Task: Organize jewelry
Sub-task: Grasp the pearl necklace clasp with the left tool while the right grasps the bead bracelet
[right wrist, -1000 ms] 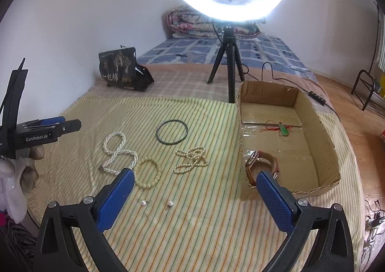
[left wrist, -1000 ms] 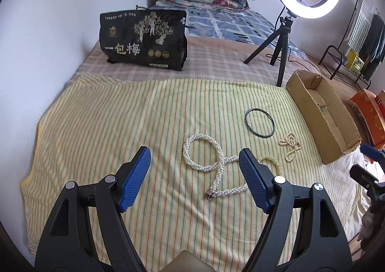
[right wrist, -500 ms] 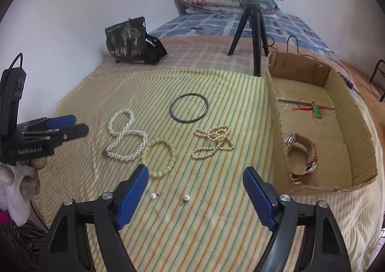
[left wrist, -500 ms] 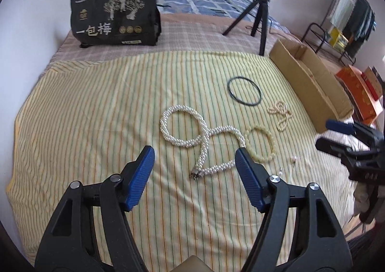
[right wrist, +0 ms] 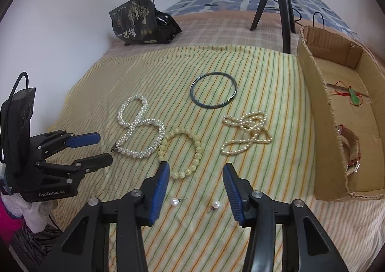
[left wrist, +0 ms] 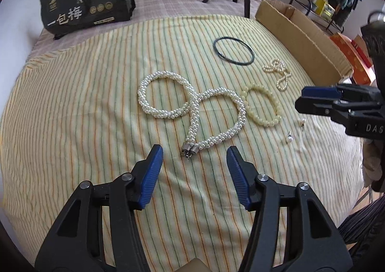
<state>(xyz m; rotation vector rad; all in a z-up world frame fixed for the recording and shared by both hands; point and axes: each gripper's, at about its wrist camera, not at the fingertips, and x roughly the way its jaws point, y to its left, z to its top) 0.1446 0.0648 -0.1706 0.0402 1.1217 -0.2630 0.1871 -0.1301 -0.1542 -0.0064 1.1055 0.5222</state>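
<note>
The jewelry lies spread out singly on the yellow striped cloth [right wrist: 240, 60], probably so each piece can be picked up apart from the others. The thick twisted white pearl necklace [left wrist: 192, 108] sits at the centre of the left wrist view, its metal clasp just above the left gripper [left wrist: 195, 158], whose blue-padded jaws are spread wide and hold nothing; that framing suggests the necklace is its target. In the right wrist view the right gripper [right wrist: 195, 175] also stands spread and empty, with two small pearl stud earrings [right wrist: 174, 201] low in the frame between its fingers and the pale yellow bead bracelet [right wrist: 180, 151] just above them. The dark green bangle [right wrist: 213, 90] lies above centre and the thin cream pearl strand [right wrist: 247, 132] right of centre. The open brown cardboard box [right wrist: 312, 93] at the right edge already holds a leather-strap watch [right wrist: 350, 149] and a red-corded green pendant [right wrist: 355, 98], so it appears to be the collecting place.
</note>
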